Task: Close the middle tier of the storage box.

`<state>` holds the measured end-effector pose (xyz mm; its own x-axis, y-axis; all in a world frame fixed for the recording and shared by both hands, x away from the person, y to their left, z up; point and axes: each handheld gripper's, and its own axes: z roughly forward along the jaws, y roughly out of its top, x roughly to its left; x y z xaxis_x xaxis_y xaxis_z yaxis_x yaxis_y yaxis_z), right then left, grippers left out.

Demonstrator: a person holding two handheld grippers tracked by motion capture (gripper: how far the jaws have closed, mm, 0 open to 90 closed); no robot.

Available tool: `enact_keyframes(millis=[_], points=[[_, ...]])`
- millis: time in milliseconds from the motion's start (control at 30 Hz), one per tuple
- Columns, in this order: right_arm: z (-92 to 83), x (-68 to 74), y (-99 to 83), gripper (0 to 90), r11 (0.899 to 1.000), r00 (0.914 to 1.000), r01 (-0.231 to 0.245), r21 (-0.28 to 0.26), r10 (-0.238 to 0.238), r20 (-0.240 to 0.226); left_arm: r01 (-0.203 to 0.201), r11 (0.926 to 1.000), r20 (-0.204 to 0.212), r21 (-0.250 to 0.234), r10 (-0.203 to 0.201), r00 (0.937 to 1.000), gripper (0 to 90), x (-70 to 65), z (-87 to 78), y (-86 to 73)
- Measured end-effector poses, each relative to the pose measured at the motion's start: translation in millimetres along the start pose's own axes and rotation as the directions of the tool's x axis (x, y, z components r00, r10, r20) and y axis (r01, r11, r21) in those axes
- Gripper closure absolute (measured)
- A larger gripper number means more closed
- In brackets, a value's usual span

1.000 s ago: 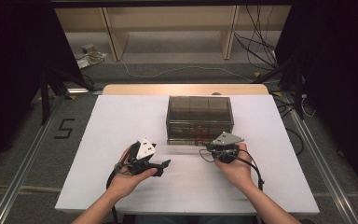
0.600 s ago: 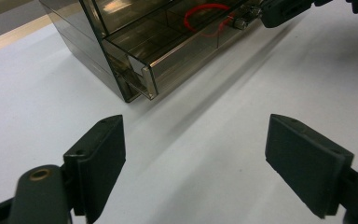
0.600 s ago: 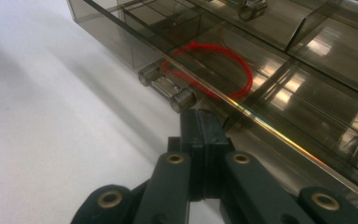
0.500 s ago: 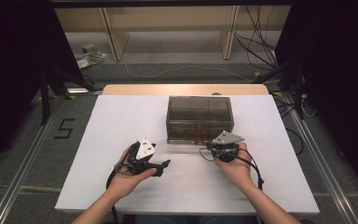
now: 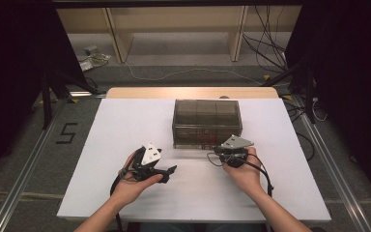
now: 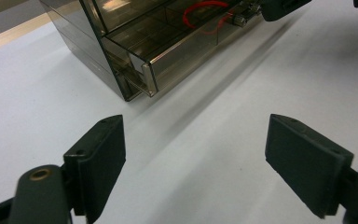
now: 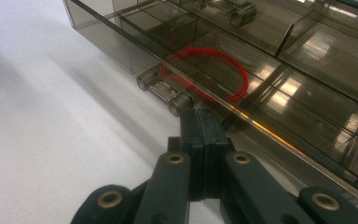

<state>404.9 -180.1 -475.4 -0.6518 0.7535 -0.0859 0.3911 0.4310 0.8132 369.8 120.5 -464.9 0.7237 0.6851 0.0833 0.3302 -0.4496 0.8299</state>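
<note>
- White tabletop (image 5: 125, 125) is carrying a smoky clear drawer box (image 5: 206, 121) toward its far middle, with dark curtains and a bare floor around it.
- We are working on its lowest drawer (image 6: 168, 51), which is sticking out slightly and holding a red loop (image 7: 214, 65).
- We are keeping the right gripper (image 7: 204, 135) pressed fully together, its tips sitting at the drawer's clear handle (image 7: 165, 91); whether they are pinching it, we cannot tell.
- We are resting the left gripper (image 6: 193, 158) wide open, holding nothing, near the box's front.
- We are judging a straight, level pull best, with the left gripper bracing the box against sliding.
</note>
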Motion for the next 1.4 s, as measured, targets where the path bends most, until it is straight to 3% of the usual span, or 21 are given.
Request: enact_keyframes(millis=[767, 1400], points=[[3.3, -5.3, 1.3, 90.0, 0.999, 0.9993, -0.036, -0.017, 0.036, 0.004, -0.005, 1.0000, 0.003, 0.008, 0.005, 1.0000, 20.2, -1.2, 2.4, 0.2], [3.5, -6.4, 1.0, 90.0, 0.999, 0.9993, -0.034, -0.010, 0.035, 0.011, 0.001, 1.0000, 0.003, 0.004, -0.001, 1.0000, 20.2, -1.0, 2.6, 0.1]])
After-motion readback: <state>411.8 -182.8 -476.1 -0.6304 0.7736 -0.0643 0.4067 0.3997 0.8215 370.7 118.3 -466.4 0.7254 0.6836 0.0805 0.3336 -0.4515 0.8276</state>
